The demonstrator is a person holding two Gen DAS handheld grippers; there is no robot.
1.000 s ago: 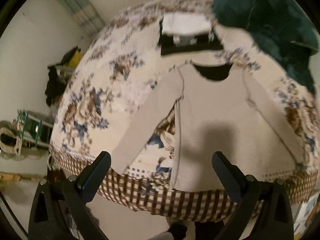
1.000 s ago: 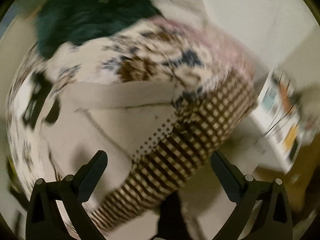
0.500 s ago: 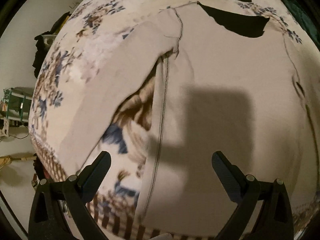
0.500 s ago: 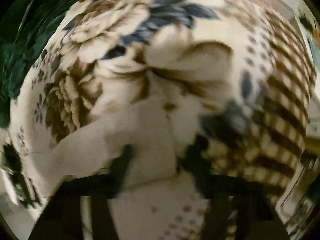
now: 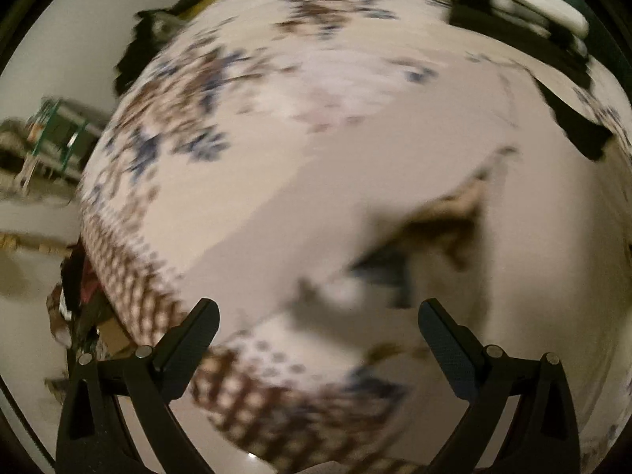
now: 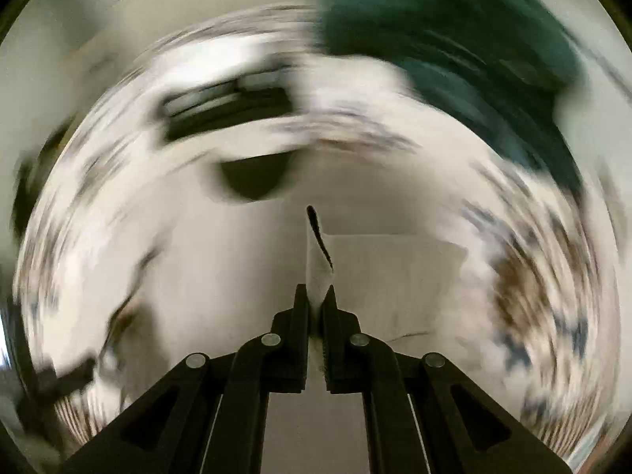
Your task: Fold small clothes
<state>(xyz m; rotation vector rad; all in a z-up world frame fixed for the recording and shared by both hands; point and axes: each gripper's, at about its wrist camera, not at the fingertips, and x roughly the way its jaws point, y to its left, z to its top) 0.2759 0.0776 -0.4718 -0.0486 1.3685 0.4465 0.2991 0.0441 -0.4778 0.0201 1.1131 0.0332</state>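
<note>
A beige long-sleeved top (image 5: pixel 395 166) lies spread on a floral bedspread (image 5: pixel 237 91). In the left wrist view my left gripper (image 5: pixel 316 328) is open and empty, low over the top's left sleeve near the bed's checked front edge (image 5: pixel 221 391). In the right wrist view my right gripper (image 6: pixel 316 296) is shut on the cuff of the top's right sleeve (image 6: pixel 318 268) and holds it lifted over the body of the top (image 6: pixel 205 260). The dark neck opening (image 6: pixel 252 177) lies beyond. Both views are motion-blurred.
A folded black and white stack (image 5: pixel 525 4) sits at the far side of the bed, also seen in the right wrist view (image 6: pixel 221 106). A dark green fleece heap (image 6: pixel 454 39) lies at the far right. Clutter and a green rack (image 5: pixel 59 134) stand on the floor left of the bed.
My right gripper has closed on the right sleeve cuff and swung it up over the top's body. My left gripper has shifted left toward the left sleeve and stays open.
</note>
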